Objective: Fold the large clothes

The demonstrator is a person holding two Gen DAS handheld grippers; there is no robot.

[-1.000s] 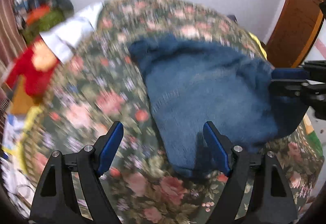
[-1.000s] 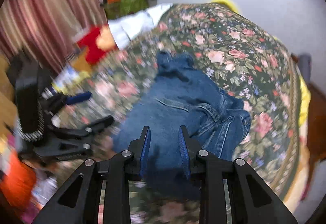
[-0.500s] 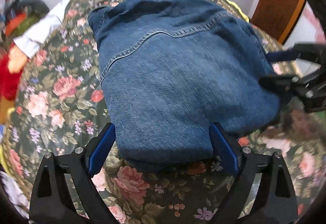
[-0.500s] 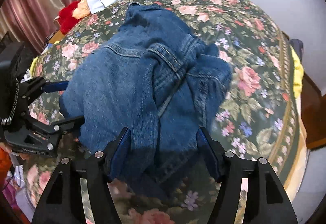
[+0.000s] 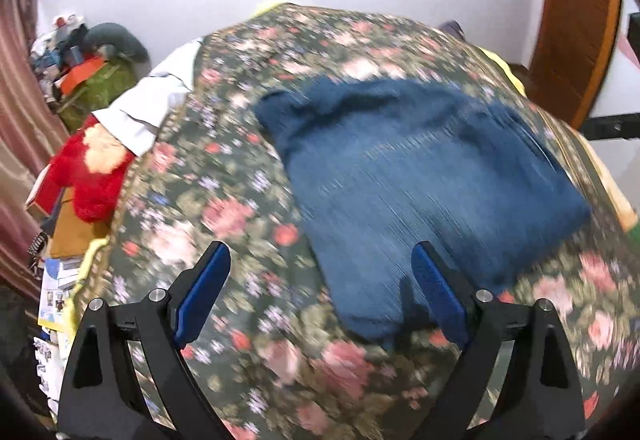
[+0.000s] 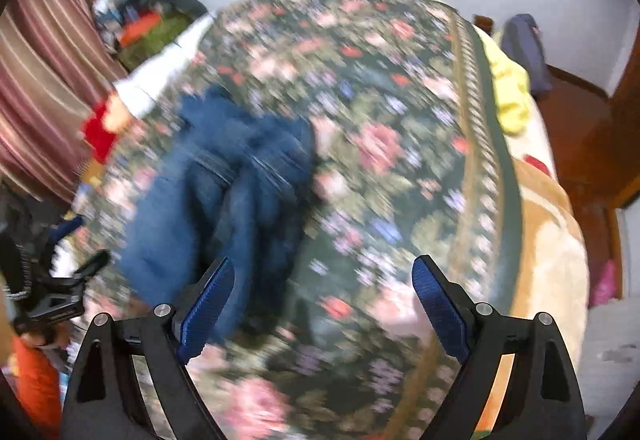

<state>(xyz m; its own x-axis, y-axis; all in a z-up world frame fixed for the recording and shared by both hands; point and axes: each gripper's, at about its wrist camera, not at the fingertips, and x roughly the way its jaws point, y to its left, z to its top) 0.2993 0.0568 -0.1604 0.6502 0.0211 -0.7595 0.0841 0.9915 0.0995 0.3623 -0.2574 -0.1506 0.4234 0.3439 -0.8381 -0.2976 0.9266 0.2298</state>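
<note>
A folded blue denim garment [image 5: 420,179] lies on the floral bedspread [image 5: 224,224], to the right of centre in the left wrist view. My left gripper [image 5: 320,292] is open and empty, raised above the garment's near left corner. In the right wrist view the same denim garment [image 6: 216,195] lies left of centre, bunched on its right side. My right gripper [image 6: 322,302] is open and empty, above the bedspread [image 6: 400,159] just right of the garment. The left gripper [image 6: 60,296] shows at the left edge of that view. Both views are blurred.
A red plush toy [image 5: 90,175] and a white cloth [image 5: 156,103] lie at the bed's left side. Clutter [image 5: 84,63] and a striped curtain [image 6: 44,79] stand left. A wooden door [image 5: 576,31] is on the right. A yellow blanket [image 6: 508,87] lies at the far right edge.
Both grippers have let go of the denim and pulled back and up from it. The right gripper went from nearly shut to wide open. The garment now lies flat on the bed.
</note>
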